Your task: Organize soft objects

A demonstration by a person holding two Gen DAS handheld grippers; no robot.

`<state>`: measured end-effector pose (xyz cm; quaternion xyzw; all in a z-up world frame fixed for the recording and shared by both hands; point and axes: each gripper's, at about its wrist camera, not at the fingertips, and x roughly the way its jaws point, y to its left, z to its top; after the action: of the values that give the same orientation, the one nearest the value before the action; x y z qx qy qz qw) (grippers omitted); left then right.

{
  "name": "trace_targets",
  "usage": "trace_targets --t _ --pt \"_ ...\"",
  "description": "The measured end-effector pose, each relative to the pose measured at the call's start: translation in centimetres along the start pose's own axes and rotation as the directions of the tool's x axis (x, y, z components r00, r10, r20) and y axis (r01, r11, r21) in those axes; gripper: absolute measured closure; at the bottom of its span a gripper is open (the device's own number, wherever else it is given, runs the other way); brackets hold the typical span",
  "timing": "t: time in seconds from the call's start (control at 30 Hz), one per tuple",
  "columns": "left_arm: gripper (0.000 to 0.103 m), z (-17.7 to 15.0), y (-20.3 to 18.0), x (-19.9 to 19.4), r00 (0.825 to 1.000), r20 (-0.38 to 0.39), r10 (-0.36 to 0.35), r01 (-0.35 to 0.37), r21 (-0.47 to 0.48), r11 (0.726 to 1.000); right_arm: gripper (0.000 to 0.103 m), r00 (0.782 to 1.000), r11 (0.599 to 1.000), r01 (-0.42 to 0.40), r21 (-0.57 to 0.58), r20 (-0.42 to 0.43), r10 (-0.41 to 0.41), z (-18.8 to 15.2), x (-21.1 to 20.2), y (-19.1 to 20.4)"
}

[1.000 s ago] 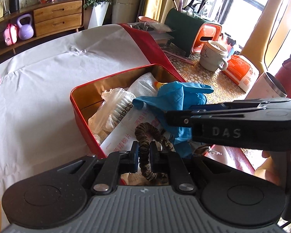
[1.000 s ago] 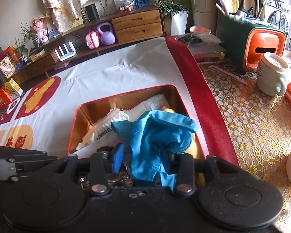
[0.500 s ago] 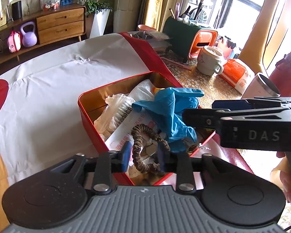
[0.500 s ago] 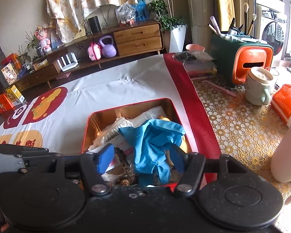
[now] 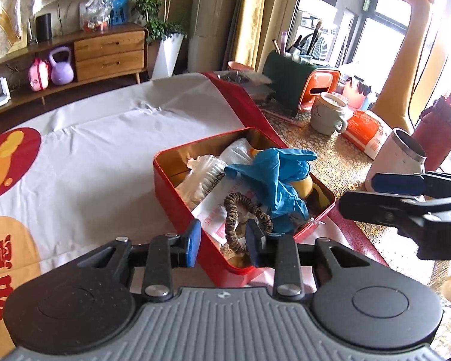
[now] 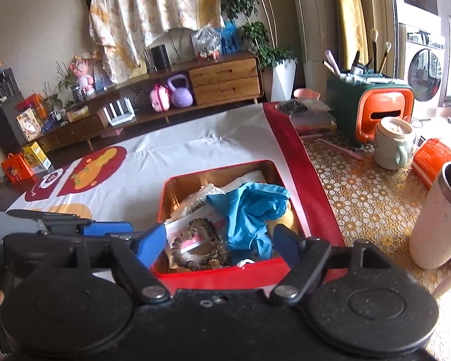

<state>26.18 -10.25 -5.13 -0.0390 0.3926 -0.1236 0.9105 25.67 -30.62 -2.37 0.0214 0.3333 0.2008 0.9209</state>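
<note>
A red tin box (image 5: 177,189) (image 6: 161,207) stands on the white and red cloth. In it lie a blue glove (image 5: 281,177) (image 6: 249,210), a brown scrunchie (image 5: 240,219) (image 6: 200,245), a bag of cotton swabs (image 5: 203,176) and a white packet (image 5: 216,215). My left gripper (image 5: 224,242) is open and empty, just in front of and above the tin's near corner. My right gripper (image 6: 218,240) is open and empty, above the tin's near edge; it also shows at the right of the left wrist view (image 5: 406,195).
On the lace-patterned cloth to the right stand a white tumbler (image 6: 436,222) (image 5: 397,156), a pale mug (image 6: 394,144), an orange packet (image 6: 433,162) and a green and orange organiser (image 6: 372,108). A wooden sideboard (image 6: 219,81) runs along the far wall.
Both grippers opened and drew back from the tin. The left let go of the scrunchie and the right let go of the blue glove; both now lie in the tin.
</note>
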Motion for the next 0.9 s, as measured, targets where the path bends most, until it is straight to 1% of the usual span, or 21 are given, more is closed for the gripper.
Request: trace_targets --t 0.13,0.2,0.23,0.27,0.3,0.33,0.43,0.5,0.57,0.6,0.67,0.8,0.9 --pt "0.072 -0.6 0.1 -1.6 1.0 0.03 0.005 -0.005 0.009 1.0 0.018 0.999 1.0 -0.007 -0.023 0.046 0.008 -0.8 -1.7 0.6" --pt "0.072 -1.0 -0.1 -2.3 0.999 0.043 0.015 -0.016 0.023 1.0 0.014 0.998 0.999 -0.005 -0.041 0.068 0.007 -1.3 -2.5 0.9" --pt "0.069 -1.2 -0.2 -2.7 0.999 0.049 0.018 -0.019 0.026 0.999 0.014 0.997 0.999 0.002 -0.051 0.079 0.003 -1.5 -2.9 1.1" --pt "0.055 -1.4 -0.3 -3.1 0.998 0.057 0.013 -0.015 0.029 0.999 0.012 0.996 0.998 0.005 -0.061 0.089 0.0 -1.8 -3.3 1.2" --pt "0.044 -1.5 -0.3 -3.5 0.998 0.066 0.009 -0.011 0.032 0.999 0.011 0.995 0.998 0.006 -0.068 0.095 0.0 -2.0 -3.6 1.3" --pt "0.03 -1.8 -0.4 -3.8 0.997 0.072 0.009 -0.011 0.035 0.999 0.011 0.995 0.997 0.009 -0.072 0.102 -0.001 -2.1 -3.9 1.4" --pt "0.029 -2.4 -0.4 -4.9 0.995 0.097 -0.003 0.0 0.034 0.999 0.009 0.991 0.996 0.019 -0.081 0.133 -0.009 -2.5 -4.9 1.6" --pt "0.029 -2.8 -0.5 -5.6 0.993 0.121 0.001 -0.006 0.043 0.999 0.005 0.988 0.996 0.031 -0.083 0.156 -0.018 -3.0 -5.6 1.8" --pt "0.028 -3.2 -0.7 -6.2 0.992 0.125 0.004 -0.01 0.048 0.999 0.003 0.984 0.996 0.034 -0.082 0.174 -0.019 -3.2 -6.1 2.0" --pt "0.026 -3.3 -0.8 -6.4 0.992 0.13 0.006 -0.013 0.051 0.999 0.001 0.983 0.996 0.032 -0.082 0.183 -0.017 -3.4 -6.3 2.0" --pt "0.019 -3.7 -1.0 -7.1 0.989 0.147 0.01 -0.019 0.057 0.998 0.001 0.98 0.995 0.035 -0.09 0.197 -0.016 -3.8 -6.6 2.2" --pt "0.017 -4.3 -1.2 -8.4 0.985 0.175 0.004 -0.015 0.061 0.998 0.0 0.977 0.995 0.029 -0.093 0.214 -0.009 -4.3 -7.2 2.6" --pt "0.012 -4.7 -1.4 -9.0 0.985 0.175 0.001 -0.012 0.062 0.998 0.0 0.974 0.997 0.024 -0.075 0.225 -0.007 -4.8 -7.8 2.6"
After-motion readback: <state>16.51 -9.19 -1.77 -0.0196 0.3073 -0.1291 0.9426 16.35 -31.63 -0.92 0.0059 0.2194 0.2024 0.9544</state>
